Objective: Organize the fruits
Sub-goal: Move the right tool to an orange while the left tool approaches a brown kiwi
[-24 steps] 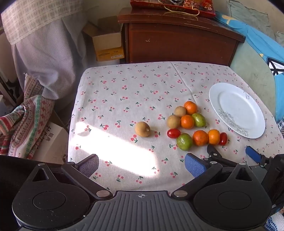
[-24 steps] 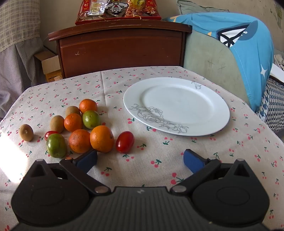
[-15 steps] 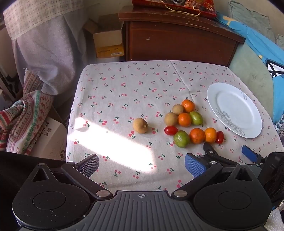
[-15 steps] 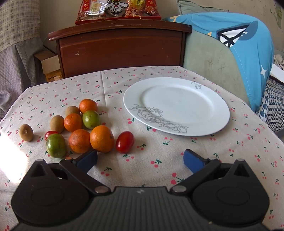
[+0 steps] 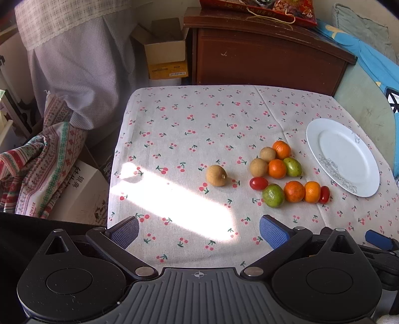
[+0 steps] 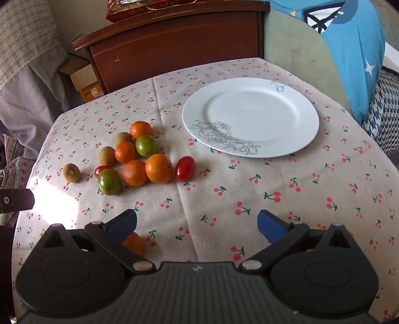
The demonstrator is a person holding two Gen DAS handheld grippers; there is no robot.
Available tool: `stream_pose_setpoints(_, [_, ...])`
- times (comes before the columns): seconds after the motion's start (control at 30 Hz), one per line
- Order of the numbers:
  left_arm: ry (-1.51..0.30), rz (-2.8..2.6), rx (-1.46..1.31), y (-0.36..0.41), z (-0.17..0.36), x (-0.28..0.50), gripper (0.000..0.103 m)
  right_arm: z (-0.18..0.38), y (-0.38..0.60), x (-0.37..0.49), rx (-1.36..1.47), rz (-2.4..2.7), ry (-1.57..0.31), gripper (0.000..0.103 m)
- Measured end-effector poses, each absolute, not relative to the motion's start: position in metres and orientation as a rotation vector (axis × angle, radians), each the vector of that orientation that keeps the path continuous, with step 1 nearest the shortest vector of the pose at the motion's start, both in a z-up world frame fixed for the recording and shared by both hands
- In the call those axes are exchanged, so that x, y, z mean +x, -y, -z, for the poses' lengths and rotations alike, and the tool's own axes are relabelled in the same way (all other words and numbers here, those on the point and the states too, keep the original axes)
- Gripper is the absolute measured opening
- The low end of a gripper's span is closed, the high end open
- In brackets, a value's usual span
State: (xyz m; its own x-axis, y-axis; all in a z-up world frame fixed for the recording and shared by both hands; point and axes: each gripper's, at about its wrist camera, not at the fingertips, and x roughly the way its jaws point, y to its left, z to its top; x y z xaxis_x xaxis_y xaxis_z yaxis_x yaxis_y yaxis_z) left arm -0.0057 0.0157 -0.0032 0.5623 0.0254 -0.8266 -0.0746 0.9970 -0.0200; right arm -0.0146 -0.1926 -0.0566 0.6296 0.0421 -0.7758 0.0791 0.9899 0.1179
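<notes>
Through my left view, my left tongs [image 5: 198, 230] are hovering released over the cherry-print tablecloth [image 5: 189, 119], a wooden cabinet [image 5: 261, 52] standing behind. Through my right view, my right tongs [image 6: 197, 223] are hovering released; the fruit cluster [image 6: 139, 159] is lying just left of the white plate [image 6: 251, 117], 1 orange [image 6: 134, 243] sitting half hidden beside my left finger.

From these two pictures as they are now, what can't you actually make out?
- Orange fruit, right wrist view: mostly hidden behind the right hand-held gripper's left finger; the whole fruit cannot be seen.
- Red packet on the wooden cabinet, left wrist view: cut off by the top edge; its print is unreadable.
- Cardboard box label, left wrist view: too small to read.
</notes>
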Motion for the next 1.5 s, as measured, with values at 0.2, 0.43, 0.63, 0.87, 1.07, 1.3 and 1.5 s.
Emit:
stream_pose_setpoints(0.2, [-1.000,-0.074,-0.059,-0.017,0.018,-0.005,0.103,0.043,0.190,-0.022,0.106,0.028,-0.912,0.102])
stream_pose_setpoints(0.43, [-1.022,-0.079,-0.030,-0.010,0.029,-0.003,0.103,0.048,0.188,-0.016,0.129,0.037,-0.950,0.100])
stream_pose_setpoints(0.63, [-1.014,-0.081,-0.004,-0.005,0.033,-0.003,0.103,0.049,0.180,-0.015,0.054,0.055,-0.930,0.100])
stream_pose_setpoints(0.87, [-1.023,-0.074,-0.011,-0.005,0.035,-0.002,0.103,0.049,0.176,-0.012,0.039,0.043,-0.946,0.100])
stream_pose_setpoints(1.07, [-1.030,-0.070,-0.005,-0.002,0.037,-0.002,0.103,0.050,0.173,-0.010,0.039,0.029,-0.955,0.100])
stream_pose_setpoints(1.3, [-1.032,-0.072,-0.009,-0.002,0.039,-0.002,0.102,0.052,0.174,-0.009,0.043,0.030,-0.961,0.100])
stream_pose_setpoints(1.5, [-1.022,-0.070,-0.012,-0.003,0.037,-0.003,0.102,0.051,0.174,-0.009,0.047,0.028,-0.957,0.100])
